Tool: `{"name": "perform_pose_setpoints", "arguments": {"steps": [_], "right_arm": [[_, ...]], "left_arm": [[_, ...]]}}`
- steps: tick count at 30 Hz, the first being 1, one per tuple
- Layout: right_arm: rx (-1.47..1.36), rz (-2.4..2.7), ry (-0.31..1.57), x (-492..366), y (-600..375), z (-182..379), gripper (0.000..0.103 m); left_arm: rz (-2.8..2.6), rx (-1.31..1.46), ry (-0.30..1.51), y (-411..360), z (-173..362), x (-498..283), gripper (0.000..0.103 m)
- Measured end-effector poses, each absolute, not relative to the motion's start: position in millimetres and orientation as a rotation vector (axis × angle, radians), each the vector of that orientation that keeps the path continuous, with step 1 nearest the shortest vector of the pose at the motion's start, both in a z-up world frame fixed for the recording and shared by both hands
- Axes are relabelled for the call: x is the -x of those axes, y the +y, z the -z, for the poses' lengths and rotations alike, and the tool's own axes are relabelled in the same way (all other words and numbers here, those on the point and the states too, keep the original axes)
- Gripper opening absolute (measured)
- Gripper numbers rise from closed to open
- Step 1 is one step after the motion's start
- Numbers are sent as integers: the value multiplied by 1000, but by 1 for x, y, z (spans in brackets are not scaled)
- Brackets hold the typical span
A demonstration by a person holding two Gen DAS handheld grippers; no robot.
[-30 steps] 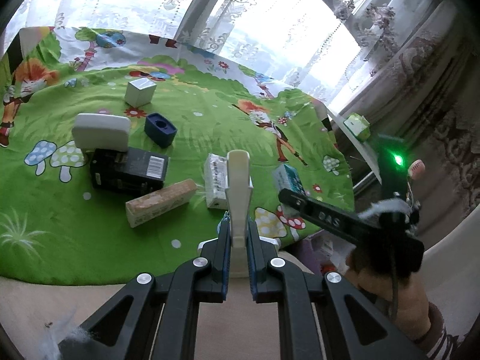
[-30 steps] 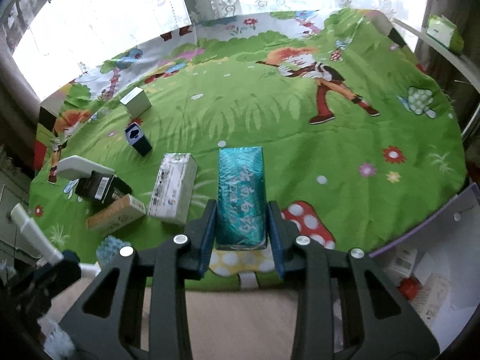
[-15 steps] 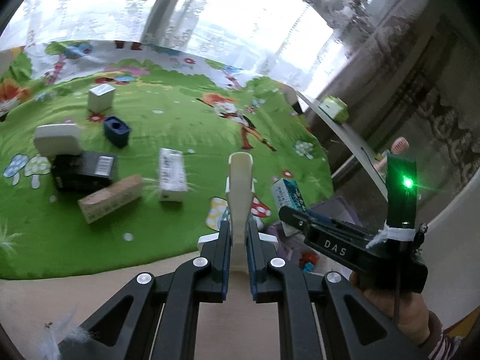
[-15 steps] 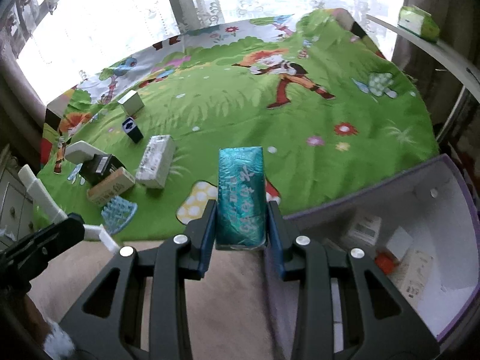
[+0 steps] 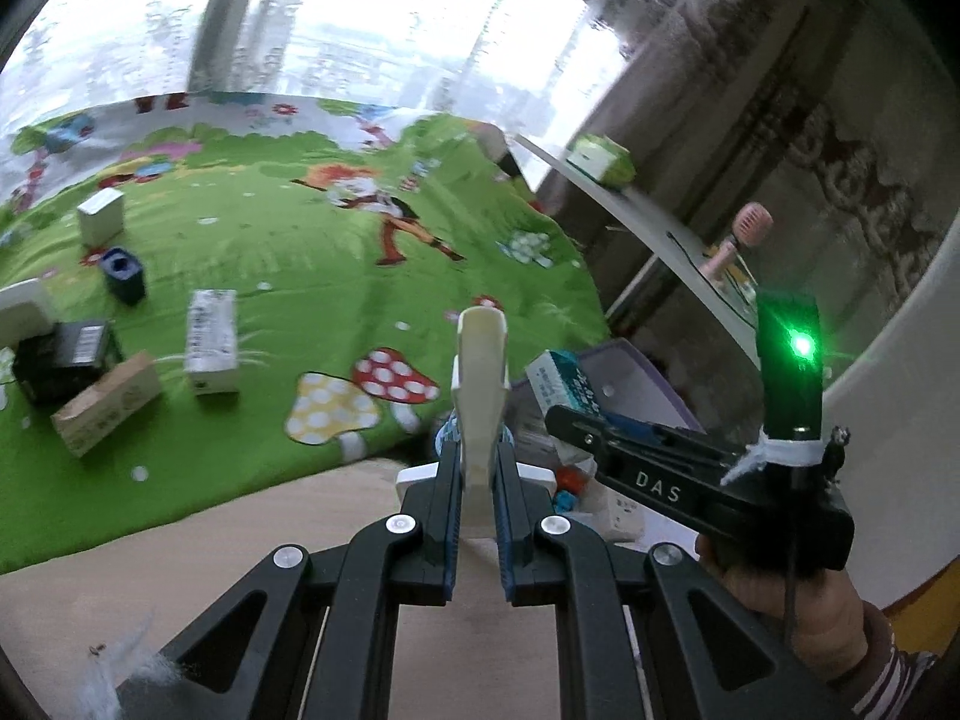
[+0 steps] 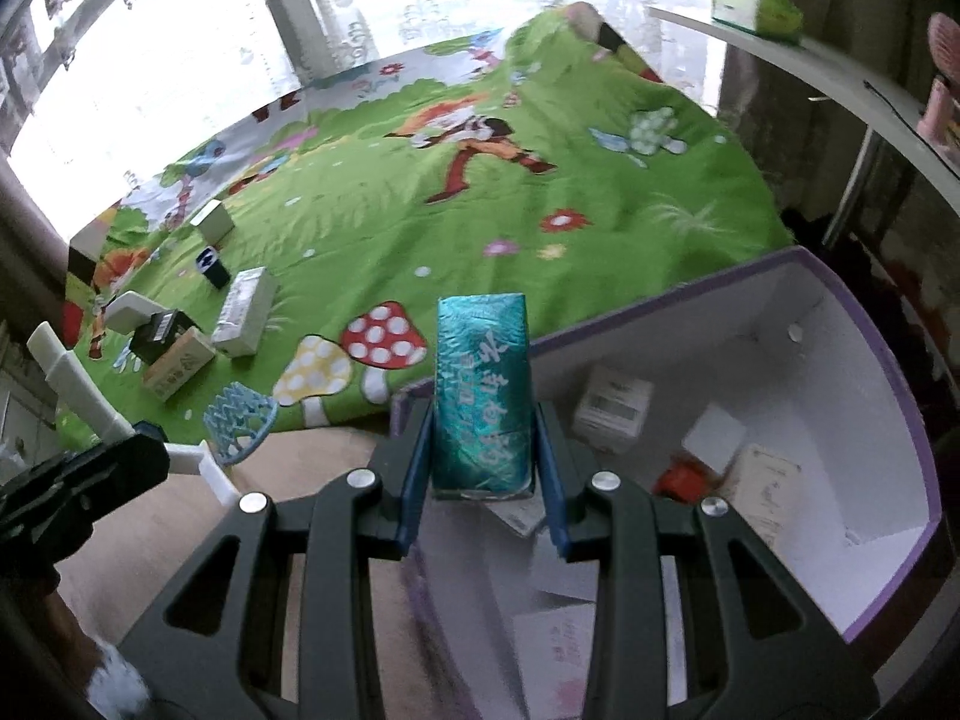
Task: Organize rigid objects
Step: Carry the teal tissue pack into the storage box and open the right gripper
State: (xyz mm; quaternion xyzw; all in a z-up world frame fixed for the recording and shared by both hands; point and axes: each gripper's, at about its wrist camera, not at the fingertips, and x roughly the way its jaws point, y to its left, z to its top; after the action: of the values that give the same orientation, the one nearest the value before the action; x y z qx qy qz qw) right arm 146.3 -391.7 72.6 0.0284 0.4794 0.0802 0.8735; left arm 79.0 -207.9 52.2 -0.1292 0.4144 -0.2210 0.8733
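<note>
My left gripper (image 5: 480, 480) is shut on the cream handle (image 5: 480, 360) of a tool. In the right wrist view, this tool shows a light-blue lattice head (image 6: 240, 420). My right gripper (image 6: 483, 468) is shut on a teal foil-wrapped box (image 6: 483, 390), held upright over the near left rim of a purple-edged white bin (image 6: 888, 396). The bin holds several small cartons (image 6: 612, 408) and a red item (image 6: 678, 477). In the left wrist view, the right gripper (image 5: 600, 432) with the teal box (image 5: 558, 384) is just to the right, a hand gripping it.
On the green cartoon blanket (image 5: 300, 252) at left lie a white carton (image 5: 211, 339), a beige box (image 5: 105, 411), a black box (image 5: 60, 357), a dark blue box (image 5: 123, 273) and a white cube (image 5: 101, 223). A curved shelf (image 6: 840, 78) at right carries a green pack (image 6: 756, 6).
Both grippers have swung to the right, off the blanket's objects and over to the bin, which has come fully into the right wrist view. Both grips are unchanged.
</note>
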Motion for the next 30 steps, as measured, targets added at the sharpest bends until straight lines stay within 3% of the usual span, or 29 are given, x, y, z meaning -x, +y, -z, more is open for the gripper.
{"name": "perform_pose_setpoints", "arguments": {"steps": [20,22,24,26,30], "right_arm": [[-108,-53,986,-137,-450,-77,37],[-118,-46,981,-136,-454,-78,37],[-116,-43,986,-136,-454,-77,39],[-123,-40,993,-136,-454,-76,51],[-112,-46,993,-136,-450,-74,53]], "left_arm": [[581,171,909,-271,-50,-79,11],[589,169,917,-275,-49,-80,20],[575,162,923,-276,-49,-80,54],[564,175,912,-272,-51,-79,67],[513,153,905,-262,-53,-79,67]]}}
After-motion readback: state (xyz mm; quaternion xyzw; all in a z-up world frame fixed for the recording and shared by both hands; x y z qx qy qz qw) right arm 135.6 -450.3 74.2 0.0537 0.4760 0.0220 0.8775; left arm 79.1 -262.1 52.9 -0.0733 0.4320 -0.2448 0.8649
